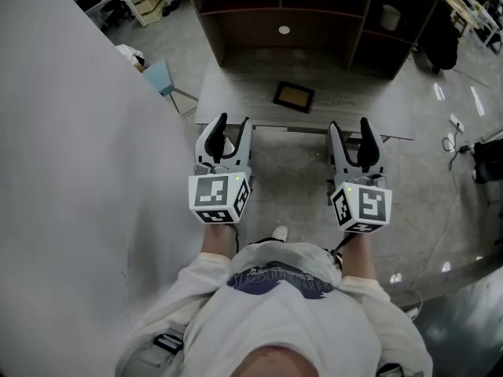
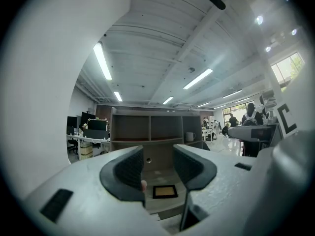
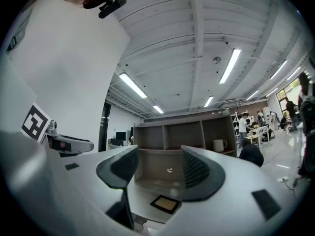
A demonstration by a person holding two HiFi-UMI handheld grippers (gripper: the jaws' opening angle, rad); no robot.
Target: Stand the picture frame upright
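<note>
A small dark picture frame (image 1: 294, 96) with a tan centre lies flat on the grey desk (image 1: 236, 93), below the brown shelf unit. The same picture frame (image 2: 165, 191) shows between the left jaws and low in the right gripper view (image 3: 166, 204). My left gripper (image 1: 233, 129) hovers open short of the desk's front edge, left of the frame. Level with it on the right, my right gripper (image 1: 348, 133) is open too. Neither holds anything, and both are well apart from the frame.
A brown shelf unit (image 1: 314, 14) backs the desk, with a white mug (image 3: 219, 145) in its right compartment. A white wall (image 1: 63, 179) runs close on my left. A light blue chair (image 1: 161, 77) stands by the desk's left end. Cables (image 1: 460, 144) lie on the floor at right.
</note>
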